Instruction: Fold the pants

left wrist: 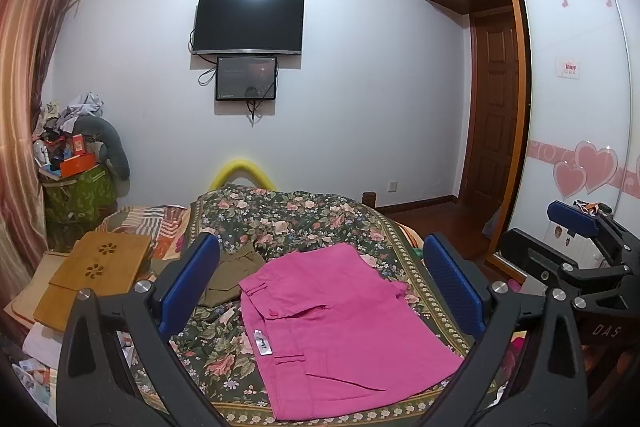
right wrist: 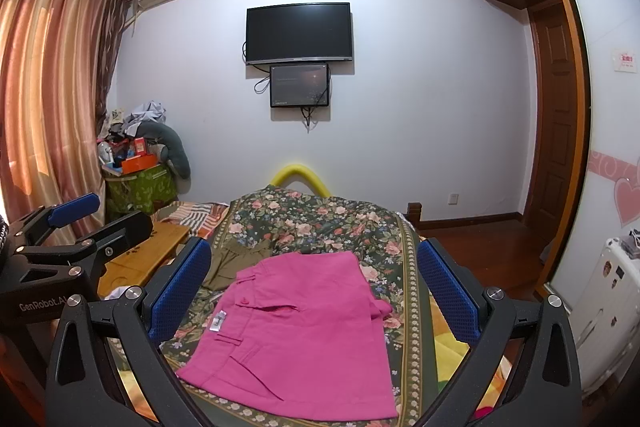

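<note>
Pink pants lie folded into a compact rectangle on the floral bedspread, waistband and white label toward the left; they also show in the right wrist view. My left gripper is open and empty, held above the pants. My right gripper is open and empty, also above them. The right gripper shows at the right edge of the left wrist view, and the left gripper at the left edge of the right wrist view.
An olive-green garment lies beyond the pants, also seen in the right wrist view. A wooden lap desk sits at the bed's left. A cluttered green basket stands by the curtain. A wardrobe is on the right.
</note>
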{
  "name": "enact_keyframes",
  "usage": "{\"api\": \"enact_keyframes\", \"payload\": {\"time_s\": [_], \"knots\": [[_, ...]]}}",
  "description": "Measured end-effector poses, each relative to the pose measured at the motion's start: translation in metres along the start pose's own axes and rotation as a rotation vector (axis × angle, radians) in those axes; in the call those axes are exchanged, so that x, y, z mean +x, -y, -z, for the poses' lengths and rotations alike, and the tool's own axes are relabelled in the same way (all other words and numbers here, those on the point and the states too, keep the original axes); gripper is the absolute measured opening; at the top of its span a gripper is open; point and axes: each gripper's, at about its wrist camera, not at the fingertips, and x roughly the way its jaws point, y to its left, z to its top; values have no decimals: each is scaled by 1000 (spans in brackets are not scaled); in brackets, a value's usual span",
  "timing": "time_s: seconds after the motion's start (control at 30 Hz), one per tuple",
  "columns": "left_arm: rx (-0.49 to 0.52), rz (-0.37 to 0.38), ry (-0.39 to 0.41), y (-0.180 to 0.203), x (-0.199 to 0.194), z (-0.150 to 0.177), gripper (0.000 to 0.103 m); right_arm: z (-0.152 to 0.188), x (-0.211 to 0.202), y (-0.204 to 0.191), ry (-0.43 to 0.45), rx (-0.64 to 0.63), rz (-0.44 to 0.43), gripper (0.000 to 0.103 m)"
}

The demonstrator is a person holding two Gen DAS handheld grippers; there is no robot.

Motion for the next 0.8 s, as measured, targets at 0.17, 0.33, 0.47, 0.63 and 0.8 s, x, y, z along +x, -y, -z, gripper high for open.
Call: {"api": "enact_keyframes", "payload": {"time_s": [0.17,0.33,0.47,0.63,0.8], "knots": [[-2,0,1,2,1,-1,103,-1,0,-2,2,1,-1,102],[-2,2,3,2,1,-2,103,-1,0,-2,2,2,-2,102],[-3,1,1,3,2,-2,103,-1,0,-2,3,1,-4,102],[-8,2,-6,3,3,-3,103,0,0,-2,2,-3,-6,102],[-9,2,-8,2,6,-3,103,0,1,-3,2,-2,-7,102]]}}
